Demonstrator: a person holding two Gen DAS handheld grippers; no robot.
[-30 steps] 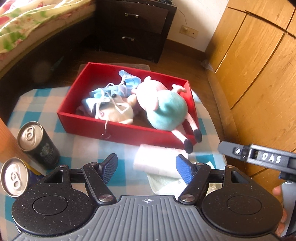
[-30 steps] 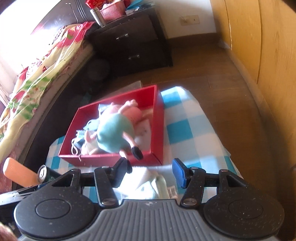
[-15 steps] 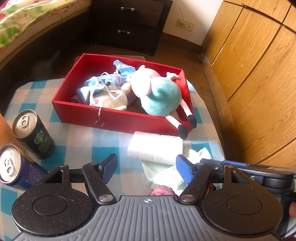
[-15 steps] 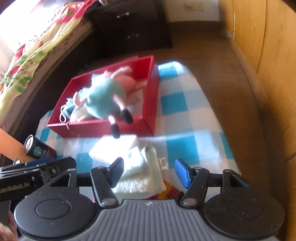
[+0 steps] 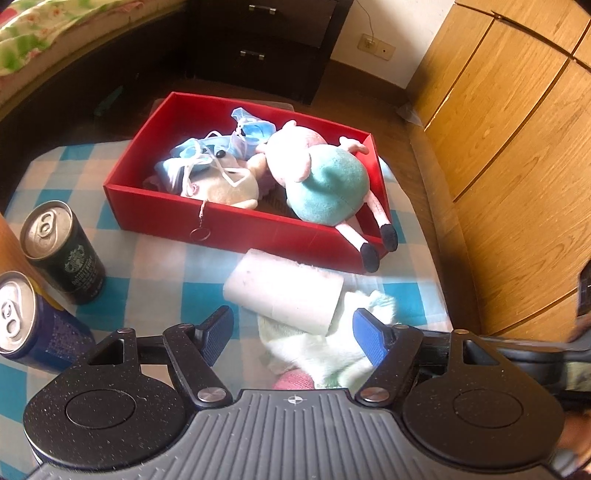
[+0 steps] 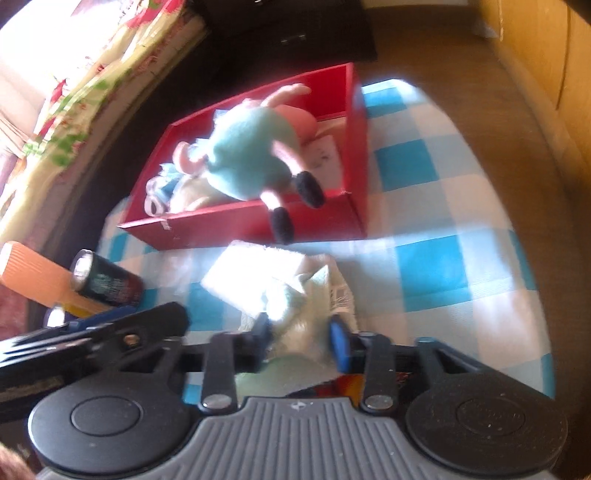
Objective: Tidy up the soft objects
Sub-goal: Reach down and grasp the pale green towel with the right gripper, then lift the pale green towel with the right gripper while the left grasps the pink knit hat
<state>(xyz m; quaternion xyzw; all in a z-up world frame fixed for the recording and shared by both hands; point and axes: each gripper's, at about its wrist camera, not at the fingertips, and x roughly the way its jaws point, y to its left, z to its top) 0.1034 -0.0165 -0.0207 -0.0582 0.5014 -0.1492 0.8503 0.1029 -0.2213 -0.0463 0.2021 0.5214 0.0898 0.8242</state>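
Bedroom: wood wardrobe point(image 5: 517, 147) at 2 o'clock in left view, dark nightstand point(image 5: 266, 48) at 12, bed point(image 5: 55, 33) at 10. Table point(image 5: 155, 266) w/ blue-white check cloth fills the centre. Red box point(image 5: 258, 229) sits on it toward 12, holding a pig plush point(image 5: 328, 184) in a teal dress, feet hanging over the near wall, plus a cream plush point(image 5: 225, 188) & blue masks point(image 5: 255, 129). White roll point(image 5: 284, 291) lies just outside the box at 6, on a pale green towel point(image 6: 306, 325). Two cans at 9: dark one point(image 5: 62, 247), blue one point(image 5: 26, 321). Left tool point(image 5: 291, 328) hovers over roll & towel, jaws apart, nothing gripped. Right tool point(image 6: 301, 332) jaws have just been closing; they're clamped on the towel.
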